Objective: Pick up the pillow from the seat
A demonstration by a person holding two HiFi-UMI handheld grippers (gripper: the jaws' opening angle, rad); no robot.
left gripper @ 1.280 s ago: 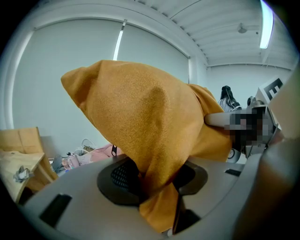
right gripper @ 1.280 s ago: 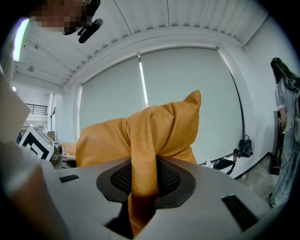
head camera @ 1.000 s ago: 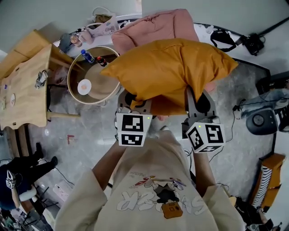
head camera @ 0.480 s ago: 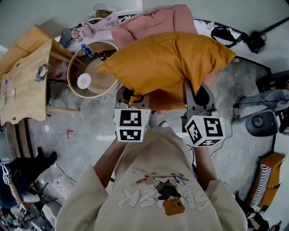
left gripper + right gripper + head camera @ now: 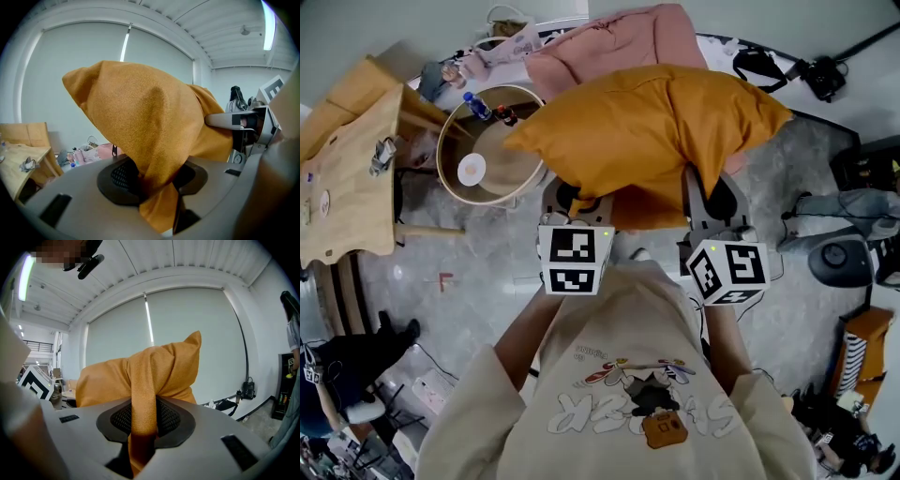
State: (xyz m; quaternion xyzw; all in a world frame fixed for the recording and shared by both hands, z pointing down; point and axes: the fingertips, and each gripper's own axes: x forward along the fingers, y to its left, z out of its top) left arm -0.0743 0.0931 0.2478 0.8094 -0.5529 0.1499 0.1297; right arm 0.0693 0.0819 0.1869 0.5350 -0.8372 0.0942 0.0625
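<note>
An orange pillow [image 5: 656,131] hangs in the air in front of the person, held by its near edge. My left gripper [image 5: 578,208] is shut on the pillow's near-left edge; in the left gripper view a fold of the pillow [image 5: 154,140] is pinched between the jaws. My right gripper [image 5: 705,204] is shut on the near-right edge, with a strip of the pillow [image 5: 143,399] squeezed between its pads. A pink seat [image 5: 619,42] lies behind and below the pillow, mostly hidden by it.
A round wooden table [image 5: 483,155] with a white plate stands at the left, bottles [image 5: 478,108] beside it. A wooden table [image 5: 352,178] fills the far left. Bags and camera gear [image 5: 820,80] lie at the right on the grey floor [image 5: 478,272].
The pillow and both grippers have stayed nearly where they were; the view has shifted slightly.
</note>
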